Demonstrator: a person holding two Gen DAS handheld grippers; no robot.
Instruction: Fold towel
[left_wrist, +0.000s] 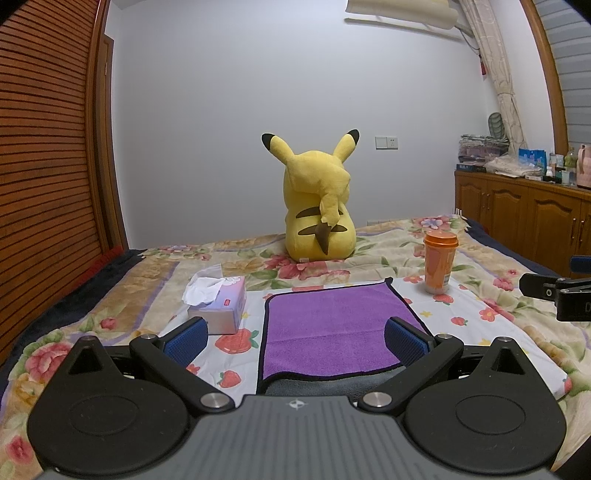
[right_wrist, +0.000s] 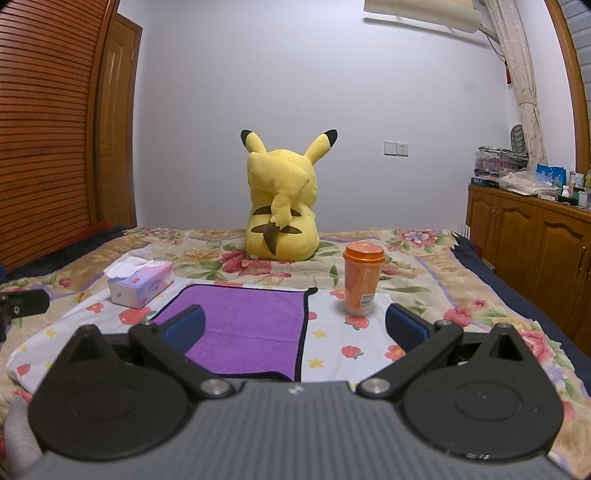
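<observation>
**Both grippers spread wide above the bed, towel untouched**

The left gripper (left_wrist: 295, 341) fills the bottom of its own view with its jaws spread wide apart. Its blue fingers (left_wrist: 186, 341) hold nothing. Between them, in the lower centre of the frame, lies the purple towel (left_wrist: 332, 328), flat on a white strawberry-print cloth (left_wrist: 461, 325) that covers part of the floral bedspread (left_wrist: 388, 258). The towel has a dark border, and a grey underside shows along its near edge. From this view the right-hand finger overlaps the towel's right edge, but whether it touches the fabric cannot be told.

The right gripper (right_wrist: 295, 325) is released just as wide and grasps nothing. In its view the towel (right_wrist: 251, 321) sits left of centre, with the left-hand finger (right_wrist: 184, 325) in front of its near left part; the other finger hangs over the strawberry cloth, right of the towel and below the orange cup (right_wrist: 361, 280). Contact with the towel cannot be confirmed here either.

A tissue box (left_wrist: 218, 301) stands just beside the towel's far left corner, and the orange cup stands near its far right corner. A yellow plush toy (left_wrist: 317, 206) sits beyond the towel, mid-frame, with its back to the cameras. A wooden cabinet (right_wrist: 532, 236) lines the right edge.
</observation>
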